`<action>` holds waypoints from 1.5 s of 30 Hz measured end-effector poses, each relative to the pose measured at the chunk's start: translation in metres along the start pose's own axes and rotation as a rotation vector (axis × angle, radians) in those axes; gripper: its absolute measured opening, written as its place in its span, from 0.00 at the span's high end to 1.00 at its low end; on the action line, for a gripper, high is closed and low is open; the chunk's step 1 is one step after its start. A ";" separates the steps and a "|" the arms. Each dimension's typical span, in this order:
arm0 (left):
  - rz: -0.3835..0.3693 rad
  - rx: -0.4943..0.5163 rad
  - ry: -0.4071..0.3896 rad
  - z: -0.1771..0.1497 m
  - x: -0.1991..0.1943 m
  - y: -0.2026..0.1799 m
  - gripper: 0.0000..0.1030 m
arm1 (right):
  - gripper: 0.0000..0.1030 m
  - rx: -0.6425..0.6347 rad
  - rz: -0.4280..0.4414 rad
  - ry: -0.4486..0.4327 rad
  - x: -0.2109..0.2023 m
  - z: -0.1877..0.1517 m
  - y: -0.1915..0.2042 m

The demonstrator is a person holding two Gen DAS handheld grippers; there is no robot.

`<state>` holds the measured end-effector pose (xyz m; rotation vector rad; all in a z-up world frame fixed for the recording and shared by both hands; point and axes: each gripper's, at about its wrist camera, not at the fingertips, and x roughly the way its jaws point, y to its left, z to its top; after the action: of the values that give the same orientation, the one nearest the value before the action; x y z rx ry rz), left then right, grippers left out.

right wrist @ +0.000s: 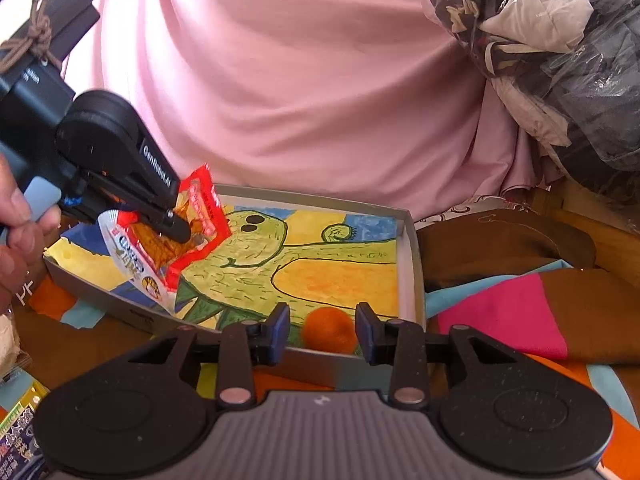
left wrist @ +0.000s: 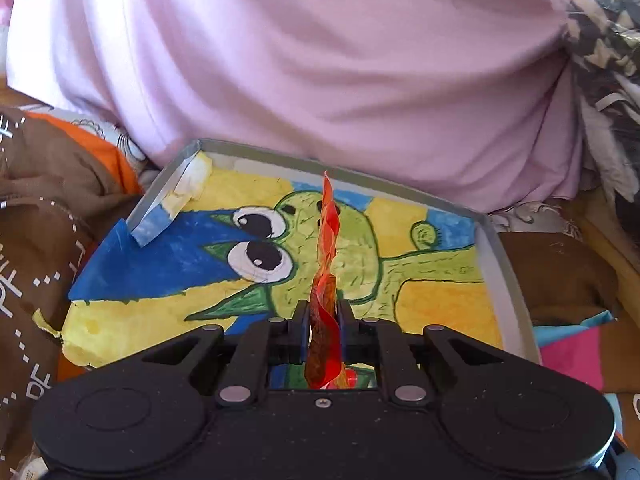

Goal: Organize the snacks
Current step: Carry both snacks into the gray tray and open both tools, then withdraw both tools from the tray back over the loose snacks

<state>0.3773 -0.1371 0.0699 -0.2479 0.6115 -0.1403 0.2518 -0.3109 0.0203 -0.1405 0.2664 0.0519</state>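
A red and clear snack packet stands edge-on between the fingers of my left gripper, which is shut on it. Below it lies a shallow grey box lined with a drawing of a green creature. In the right wrist view the same packet hangs above the left part of the box, pinched by the left gripper. My right gripper stands open over the box's near edge with nothing between its fingers.
A large pink cloth rises behind the box. A clear bag of dark things sits at the upper right. Brown, pink and orange bedding surrounds the box. More snack packets lie at the lower left. A hand holds the left gripper.
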 end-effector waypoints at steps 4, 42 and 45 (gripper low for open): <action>0.029 -0.002 0.016 -0.002 0.002 0.005 0.66 | 0.47 0.004 0.000 0.000 -0.001 0.000 0.000; 0.128 -0.056 -0.171 -0.092 -0.174 0.062 0.01 | 0.00 -0.003 0.003 -0.208 -0.142 0.013 0.020; 0.140 -0.037 -0.152 -0.107 -0.184 0.067 0.01 | 0.00 0.000 0.008 -0.183 -0.152 0.008 0.023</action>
<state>0.1695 -0.0555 0.0678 -0.2480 0.4791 0.0244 0.1054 -0.2923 0.0652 -0.1341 0.0846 0.0727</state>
